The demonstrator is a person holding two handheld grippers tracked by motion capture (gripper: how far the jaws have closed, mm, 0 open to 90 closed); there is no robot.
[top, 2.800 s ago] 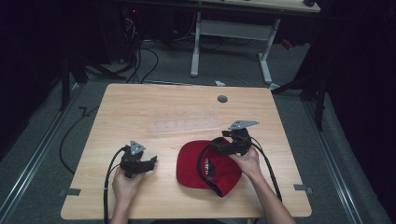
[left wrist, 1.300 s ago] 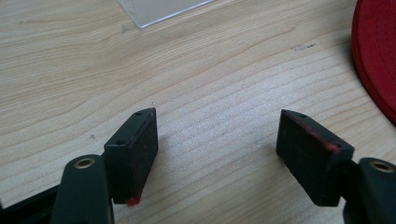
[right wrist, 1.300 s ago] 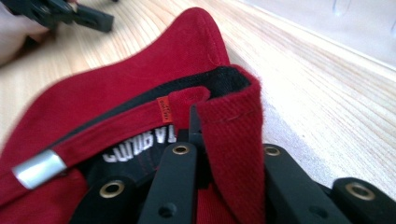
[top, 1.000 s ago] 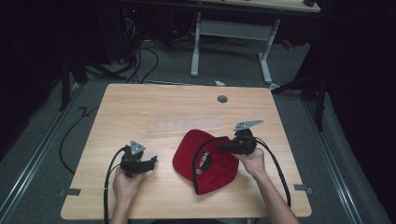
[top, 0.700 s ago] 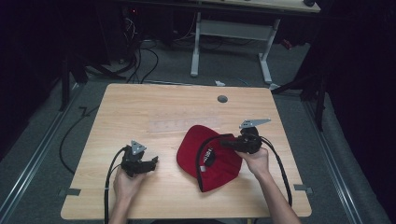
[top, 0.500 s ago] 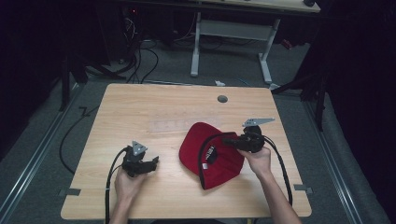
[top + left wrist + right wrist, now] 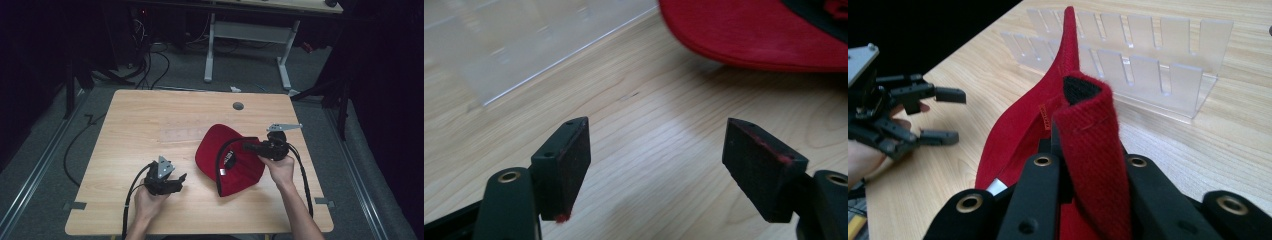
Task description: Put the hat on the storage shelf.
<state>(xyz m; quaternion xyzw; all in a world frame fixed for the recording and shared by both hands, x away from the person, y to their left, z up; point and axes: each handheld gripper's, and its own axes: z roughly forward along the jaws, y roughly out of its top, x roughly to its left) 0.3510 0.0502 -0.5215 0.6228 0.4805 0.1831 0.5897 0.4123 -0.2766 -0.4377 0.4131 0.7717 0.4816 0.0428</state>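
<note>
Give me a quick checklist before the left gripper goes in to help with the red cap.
1. Right gripper shut on the red cap: ok.
2. Left gripper open, nothing between its pads: ok.
3. Cap partly lifted, one edge resting on the table: ok.
4. Bare wood between left gripper and cap: ok.
5. Clear plastic rack stands behind the cap, apart from both grippers: ok.
6. Firmness of the right grip: cannot tell.

near-left table (image 7: 110, 210): bare wood, open to pass | centre-right: cap (image 7: 220, 150) blocks | behind cap: clear rack (image 7: 1148, 65) stands across | far edge: small hole (image 7: 238, 106), flat, no bar
</note>
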